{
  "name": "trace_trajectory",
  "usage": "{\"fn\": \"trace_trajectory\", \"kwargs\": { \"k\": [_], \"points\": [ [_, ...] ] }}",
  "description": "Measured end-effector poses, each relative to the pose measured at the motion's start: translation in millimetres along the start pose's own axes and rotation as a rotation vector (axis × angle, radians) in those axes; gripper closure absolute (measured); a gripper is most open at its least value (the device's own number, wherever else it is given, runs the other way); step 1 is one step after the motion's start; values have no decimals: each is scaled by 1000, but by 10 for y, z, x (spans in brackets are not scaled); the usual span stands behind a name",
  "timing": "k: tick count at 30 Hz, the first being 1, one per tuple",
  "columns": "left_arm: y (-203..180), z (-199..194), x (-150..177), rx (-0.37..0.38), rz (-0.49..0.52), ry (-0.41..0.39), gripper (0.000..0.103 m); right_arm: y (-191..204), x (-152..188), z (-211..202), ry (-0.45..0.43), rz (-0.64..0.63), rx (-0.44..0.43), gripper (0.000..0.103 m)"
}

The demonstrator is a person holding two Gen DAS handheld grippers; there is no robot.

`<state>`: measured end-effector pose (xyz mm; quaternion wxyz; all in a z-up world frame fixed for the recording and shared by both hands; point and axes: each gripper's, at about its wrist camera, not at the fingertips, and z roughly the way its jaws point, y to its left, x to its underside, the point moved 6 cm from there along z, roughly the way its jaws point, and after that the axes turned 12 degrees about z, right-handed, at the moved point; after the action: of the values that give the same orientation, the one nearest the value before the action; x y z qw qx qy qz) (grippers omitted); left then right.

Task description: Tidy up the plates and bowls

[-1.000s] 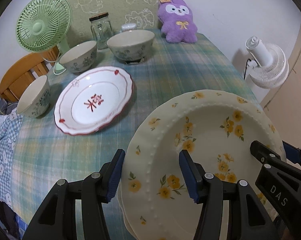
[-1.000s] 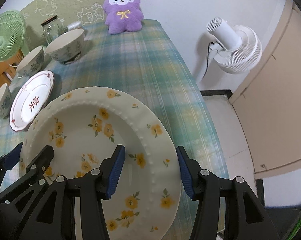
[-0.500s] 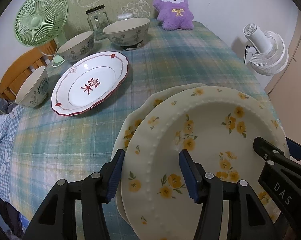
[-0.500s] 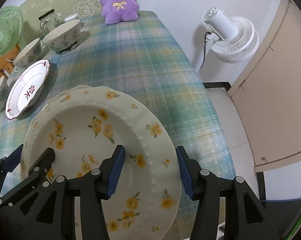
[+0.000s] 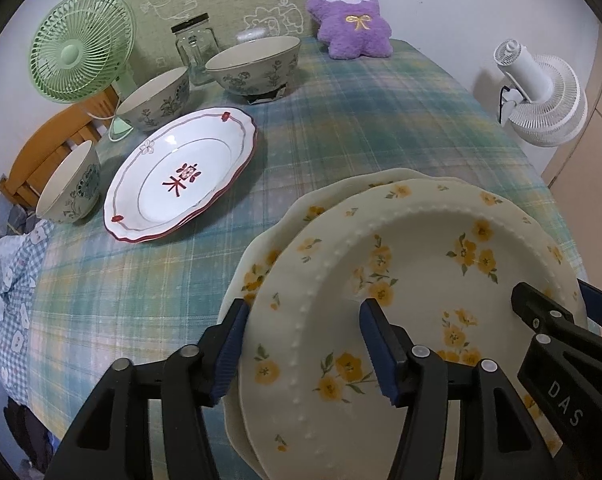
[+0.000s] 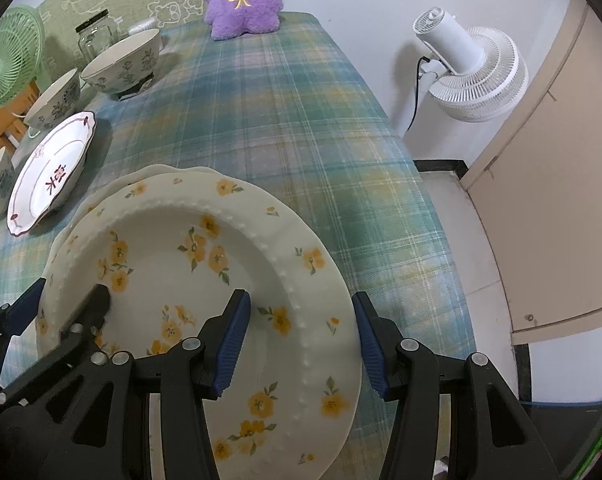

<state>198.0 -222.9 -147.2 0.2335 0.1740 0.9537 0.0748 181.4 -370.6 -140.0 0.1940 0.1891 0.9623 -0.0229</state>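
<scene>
A cream plate with yellow flowers [image 5: 413, 280] [image 6: 189, 280] is held over a second matching plate [image 5: 285, 232] [image 6: 113, 184] that lies on the plaid table. My left gripper [image 5: 301, 344] straddles the top plate's left rim and my right gripper [image 6: 301, 336] straddles its right rim; both sets of jaws are wide apart around the rim. Whether the pads press the rim cannot be told. A white plate with red trim [image 5: 181, 176] [image 6: 49, 176] lies further left. Three flowered bowls [image 5: 257, 64] [image 5: 155, 98] [image 5: 71, 188] stand beyond it.
A green fan [image 5: 81, 46], a glass jar [image 5: 195, 46] and a purple plush [image 5: 353, 20] stand at the table's far end. A white floor fan [image 6: 469, 72] is off the right edge. A wooden chair [image 5: 45, 148] is at the left.
The flowered plate has come down and back toward the near edge; the matching plate beneath it now shows at its left. Both grippers moved with it.
</scene>
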Motion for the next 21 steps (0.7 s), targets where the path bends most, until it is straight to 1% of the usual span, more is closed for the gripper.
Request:
{"fn": "trace_trajectory", "kwargs": {
  "k": [6, 8, 12, 14, 18, 21],
  "points": [
    [-35, 16, -7, -57, 52, 33, 39, 63, 1, 19, -2, -26, -3, 47],
    [-31, 19, -11, -65, 53, 37, 35, 75, -3, 32, 3, -19, -10, 47],
    [34, 20, -13, -81, 31, 44, 36, 148, -11, 46, 2, -27, -27, 47],
    [64, 23, -10, -77, 20, 47, 34, 162, -10, 52, -1, -30, -15, 45],
    [138, 42, 15, -40, -21, 64, 33, 193, 5, 63, 1, -41, -13, 41],
    [213, 14, 27, -4, -65, 62, 27, 193, -6, 58, 21, -38, -28, 38]
  ]
}}
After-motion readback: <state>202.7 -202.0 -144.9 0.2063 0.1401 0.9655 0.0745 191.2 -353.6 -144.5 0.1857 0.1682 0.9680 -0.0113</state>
